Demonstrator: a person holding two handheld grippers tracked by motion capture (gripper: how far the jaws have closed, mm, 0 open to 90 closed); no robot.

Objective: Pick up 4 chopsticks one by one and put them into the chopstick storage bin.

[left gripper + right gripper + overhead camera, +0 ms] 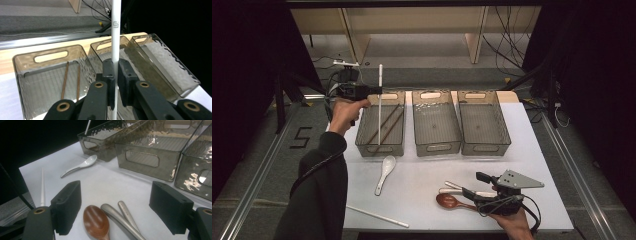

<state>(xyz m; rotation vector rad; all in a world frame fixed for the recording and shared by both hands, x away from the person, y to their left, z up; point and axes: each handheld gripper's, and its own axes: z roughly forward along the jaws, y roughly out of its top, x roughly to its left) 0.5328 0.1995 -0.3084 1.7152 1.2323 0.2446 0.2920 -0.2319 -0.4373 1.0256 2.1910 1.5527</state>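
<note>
Left bin (363,131): 2 brown chopsticks (384,125); other 2 bins (462,127) bare.

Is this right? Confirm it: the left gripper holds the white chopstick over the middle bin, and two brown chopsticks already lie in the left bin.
Not quite. The left gripper holds the white chopstick over the left bin, above the two brown chopsticks, not the middle bin, as the high view shows.

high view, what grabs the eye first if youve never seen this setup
The white chopstick, held upright in the shut left gripper over the leftmost bin. Then the open right gripper at the near right edge, by the brown spoon.
</note>
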